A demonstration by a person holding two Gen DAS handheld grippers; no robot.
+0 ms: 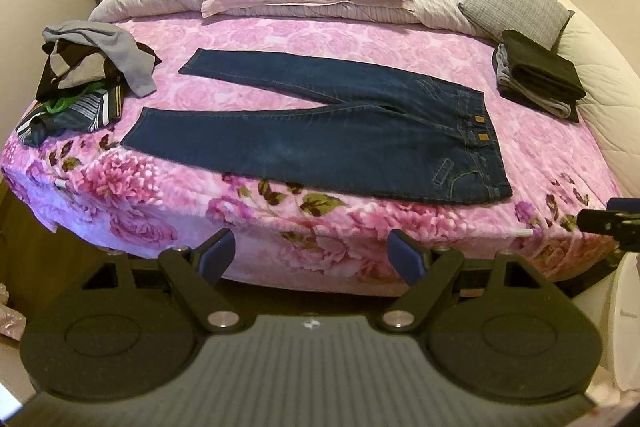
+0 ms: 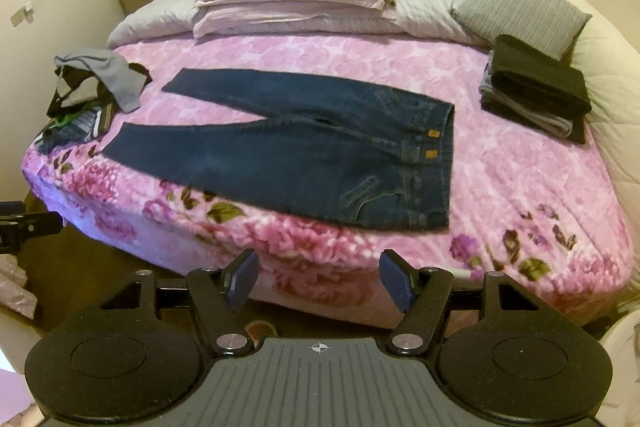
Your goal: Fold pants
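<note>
Left wrist: jeans (image 1: 320,131) flat on bed, beyond released, empty hand-held gripper (image 1: 312,259).

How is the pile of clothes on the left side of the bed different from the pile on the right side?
The left pile is a messy heap, but the right pile is folded into a neat stack. The left pile mixes grey, black, green and stripes, while the right pile is only black and grey. The left pile sits by the legs of the jeans; the right pile sits past their waistband. Both rest on the pink flowered blanket.
</note>
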